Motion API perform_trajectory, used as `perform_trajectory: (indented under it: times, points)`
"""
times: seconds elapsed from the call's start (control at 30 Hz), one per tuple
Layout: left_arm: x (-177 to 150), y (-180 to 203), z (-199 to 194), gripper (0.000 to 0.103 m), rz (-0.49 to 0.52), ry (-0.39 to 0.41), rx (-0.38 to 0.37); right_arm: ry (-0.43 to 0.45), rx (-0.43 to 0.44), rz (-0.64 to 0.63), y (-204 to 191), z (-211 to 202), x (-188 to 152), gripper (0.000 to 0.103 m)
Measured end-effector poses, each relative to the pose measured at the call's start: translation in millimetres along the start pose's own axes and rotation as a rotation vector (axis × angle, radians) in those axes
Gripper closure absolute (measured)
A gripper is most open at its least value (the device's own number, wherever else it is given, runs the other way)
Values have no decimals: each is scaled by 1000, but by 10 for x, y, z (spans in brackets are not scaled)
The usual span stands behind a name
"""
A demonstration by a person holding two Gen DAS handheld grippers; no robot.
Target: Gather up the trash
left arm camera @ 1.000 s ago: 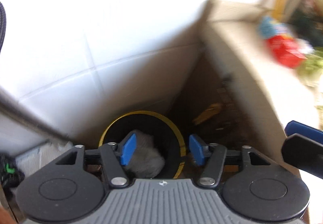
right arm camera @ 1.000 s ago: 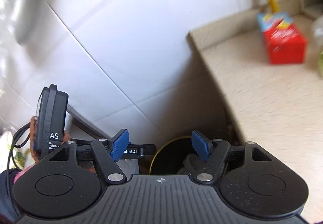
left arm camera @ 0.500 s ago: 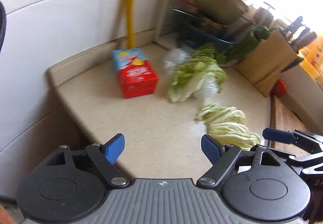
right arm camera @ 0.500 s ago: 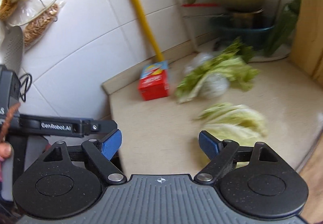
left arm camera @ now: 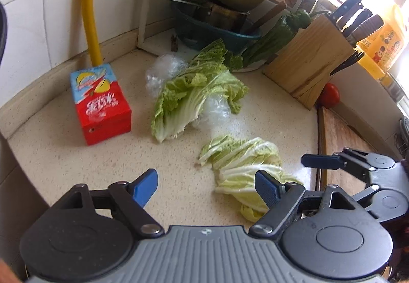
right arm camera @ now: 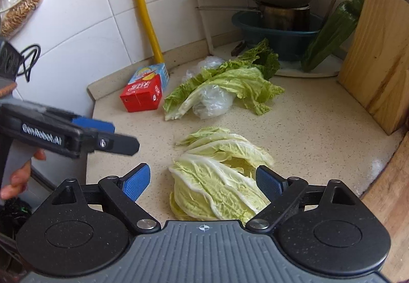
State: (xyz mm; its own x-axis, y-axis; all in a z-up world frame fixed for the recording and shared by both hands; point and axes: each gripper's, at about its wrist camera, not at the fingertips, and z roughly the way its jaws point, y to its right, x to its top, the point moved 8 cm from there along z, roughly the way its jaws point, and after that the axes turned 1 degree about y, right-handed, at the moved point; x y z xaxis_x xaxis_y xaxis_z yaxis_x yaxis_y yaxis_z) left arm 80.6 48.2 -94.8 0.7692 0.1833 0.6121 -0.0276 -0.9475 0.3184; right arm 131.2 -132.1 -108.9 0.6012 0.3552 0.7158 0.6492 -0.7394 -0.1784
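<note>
Far left on the counter (left arm camera: 76,155) there's a red juice box (left arm camera: 101,104) by the wall. Next over, a crumpled plastic bag (left arm camera: 213,111) is tucked against a big cabbage leaf (left arm camera: 189,94). The left gripper (left arm camera: 205,187) is spread wide, nothing in it. The right gripper (right arm camera: 203,180) is also wide, empty, hovering over pale cabbage leaves (right arm camera: 217,170). The knife block (left arm camera: 311,63) is far right.

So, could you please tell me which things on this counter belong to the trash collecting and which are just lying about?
Probably trash:
- red and blue drink carton
- crumpled clear plastic wrap
- loose pale cabbage leaves
- large green cabbage leaf, possibly

Lying about:
- wooden knife block
- red tomato
- teal plastic basin
- yellow pipe
</note>
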Motion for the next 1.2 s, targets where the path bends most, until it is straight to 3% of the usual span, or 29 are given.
perform_trajectory:
  times: [0.33, 0.7, 0.9, 1.2]
  points:
    - [513, -11, 81, 23, 123, 18, -86, -92, 5, -40, -65, 463, -1, 6]
    - [1137, 336, 652, 23, 242, 31, -196, -112, -18, 30, 48, 714, -10, 6]
    - [1357, 439, 1246, 23, 335, -1, -99, -90, -22, 63, 94, 704, -42, 6]
    - [1325, 289, 1870, 23, 408, -145, 36, -79, 3, 108, 124, 683, -62, 5]
